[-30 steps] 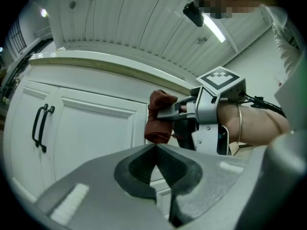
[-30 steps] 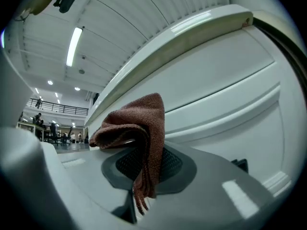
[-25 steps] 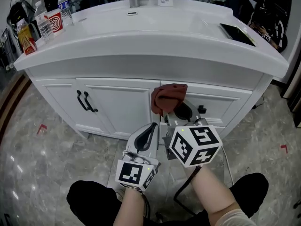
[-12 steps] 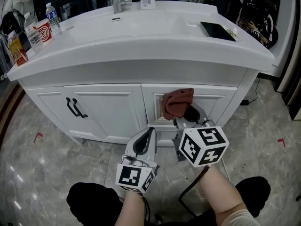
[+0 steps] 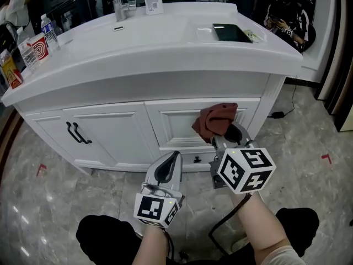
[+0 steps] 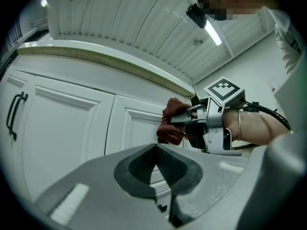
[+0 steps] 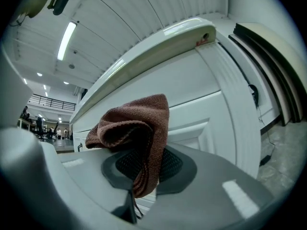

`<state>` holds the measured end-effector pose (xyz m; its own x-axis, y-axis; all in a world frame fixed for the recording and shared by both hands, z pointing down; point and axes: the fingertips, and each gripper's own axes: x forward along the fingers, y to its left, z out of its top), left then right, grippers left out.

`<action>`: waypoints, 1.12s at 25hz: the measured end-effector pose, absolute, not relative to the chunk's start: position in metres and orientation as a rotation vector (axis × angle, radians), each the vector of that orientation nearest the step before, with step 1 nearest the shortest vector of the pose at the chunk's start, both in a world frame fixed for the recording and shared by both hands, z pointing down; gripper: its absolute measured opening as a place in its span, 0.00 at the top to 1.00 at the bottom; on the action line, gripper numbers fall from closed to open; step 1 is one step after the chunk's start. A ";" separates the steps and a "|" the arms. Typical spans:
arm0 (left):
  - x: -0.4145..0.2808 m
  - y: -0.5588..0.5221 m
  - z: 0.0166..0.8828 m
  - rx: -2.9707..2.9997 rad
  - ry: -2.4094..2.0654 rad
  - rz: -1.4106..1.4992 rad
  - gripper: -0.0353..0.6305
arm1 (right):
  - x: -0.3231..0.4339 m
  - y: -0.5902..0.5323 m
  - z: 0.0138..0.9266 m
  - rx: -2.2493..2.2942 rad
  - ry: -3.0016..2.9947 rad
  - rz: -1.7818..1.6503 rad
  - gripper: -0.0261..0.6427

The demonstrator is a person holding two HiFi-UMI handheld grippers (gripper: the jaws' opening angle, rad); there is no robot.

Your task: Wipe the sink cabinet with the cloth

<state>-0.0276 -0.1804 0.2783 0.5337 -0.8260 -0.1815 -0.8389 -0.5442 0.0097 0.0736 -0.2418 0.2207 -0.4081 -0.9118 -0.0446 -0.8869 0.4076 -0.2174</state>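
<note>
The white sink cabinet (image 5: pixel 105 131) stands in front of me under a white countertop. A brown cloth (image 5: pixel 216 119) is bunched against the right drawer front (image 5: pixel 179 120), and my right gripper (image 5: pixel 225 130) is shut on it. In the right gripper view the cloth (image 7: pixel 136 133) hangs out of the closed jaws, close to the cabinet's right end panel (image 7: pixel 225 104). My left gripper (image 5: pixel 168 167) hangs lower and to the left, shut with nothing in it, apart from the cabinet. The left gripper view shows the cloth (image 6: pixel 171 123) and the right gripper (image 6: pixel 184 120) against the drawer.
Black door handles (image 5: pixel 75 133) sit on the left doors. On the countertop are a faucet (image 5: pixel 117 7), a white container (image 5: pixel 153 1), a black tablet (image 5: pixel 230 32), bottles and boxes (image 5: pixel 30 46) at the left end. A cable (image 5: pixel 278 114) runs along the marble floor at right.
The right gripper with the cloth has slid rightward along the drawer front, from near the cabinet's middle toward its right end. The left gripper stayed low and shut.
</note>
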 end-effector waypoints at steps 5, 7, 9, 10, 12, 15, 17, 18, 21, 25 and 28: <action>-0.012 -0.180 0.285 -2.712 1.422 0.262 0.95 | 0.120 -0.240 0.221 -1.755 2.416 -0.203 0.84; -0.003 -0.178 0.286 -2.726 1.397 0.256 0.95 | 0.136 -0.240 0.221 -1.803 2.386 -0.199 0.84; 0.005 -0.175 0.284 -2.738 1.372 0.242 0.95 | 0.148 -0.239 0.221 -1.833 2.361 -0.211 0.84; 0.008 -0.173 0.283 -2.740 1.360 0.236 0.95 | 0.153 -0.238 0.221 -1.841 2.354 -0.218 0.84; 0.011 -0.169 0.283 -2.740 1.346 0.228 0.95 | 0.159 -0.236 0.221 -1.865 2.338 -0.222 0.84; 0.007 -0.164 0.286 -2.732 1.346 0.226 0.95 | 0.168 -0.230 0.219 -1.909 2.282 -0.233 0.84; -0.001 -0.162 0.286 -2.720 1.362 0.230 0.95 | 0.160 -0.225 0.218 -1.890 2.279 -0.241 0.84; -0.006 -0.161 0.286 -2.713 1.376 0.232 0.95 | 0.150 -0.223 0.218 -1.863 2.301 -0.241 0.84; -0.022 -0.161 0.286 -2.690 1.424 0.231 0.95 | 0.103 -0.216 0.223 -1.744 2.410 -0.251 0.84; -0.048 -0.161 0.295 -2.670 1.495 0.216 0.95 | 0.036 -0.216 0.234 -1.603 2.538 -0.274 0.84; -0.071 -0.162 0.296 -2.651 1.558 0.228 0.95 | -0.006 -0.223 0.243 -1.528 2.594 -0.305 0.84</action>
<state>-0.0708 -0.1615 0.2963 0.4790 -0.8637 -0.1566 -0.8723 -0.4883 0.0247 -0.0055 -0.2228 0.2432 -0.4854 -0.8743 0.0026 -0.8511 0.4718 -0.2303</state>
